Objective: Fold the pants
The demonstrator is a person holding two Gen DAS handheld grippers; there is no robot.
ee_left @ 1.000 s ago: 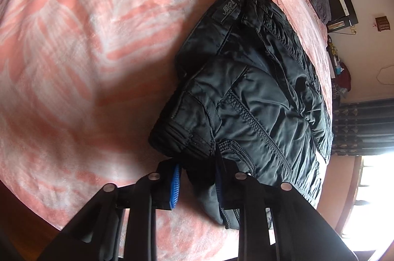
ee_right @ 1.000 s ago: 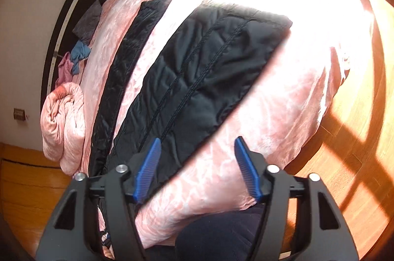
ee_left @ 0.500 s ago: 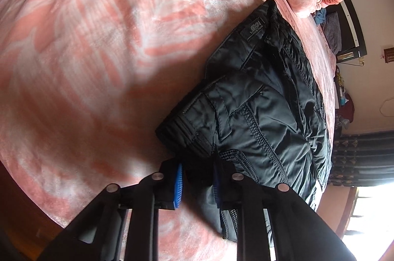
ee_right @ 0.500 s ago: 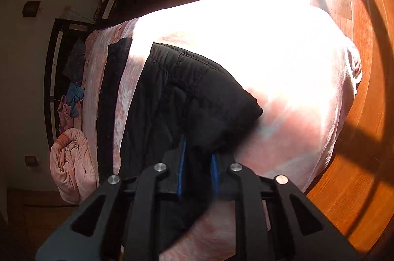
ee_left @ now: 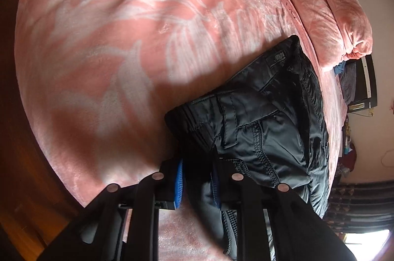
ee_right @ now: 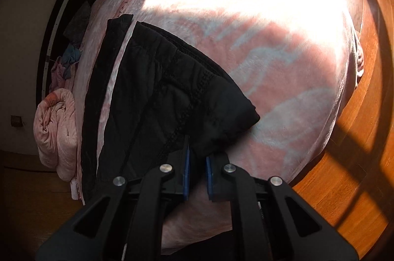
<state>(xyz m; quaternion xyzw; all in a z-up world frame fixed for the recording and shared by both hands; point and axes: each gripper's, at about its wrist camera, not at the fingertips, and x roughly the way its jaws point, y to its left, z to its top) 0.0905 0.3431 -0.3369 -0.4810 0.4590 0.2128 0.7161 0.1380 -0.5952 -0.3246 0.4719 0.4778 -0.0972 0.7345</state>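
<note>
Black quilted pants (ee_left: pixel 266 128) lie on a pink patterned bed cover (ee_left: pixel 123 39). In the left wrist view my left gripper (ee_left: pixel 197 181) is shut on the near corner of the waistband, lifted and folded over towards the far side. In the right wrist view the pants' leg end (ee_right: pixel 177 98) is raised off the bed and my right gripper (ee_right: pixel 197 173) is shut on its near hem. A second black leg (ee_right: pixel 98 88) lies flat further left.
A rolled pink blanket (ee_left: pixel 327 5) lies at the head of the bed, also in the right wrist view (ee_right: pixel 56 133). A dark headboard shelf with clothes (ee_right: pixel 71 39) runs along the far side. Sunlit wooden floor (ee_right: pixel 357 150) lies beyond the bed's edge.
My right gripper went from open above the leg end to shut on its hem and lifted it. My left gripper has carried the waistband corner further across the bed.
</note>
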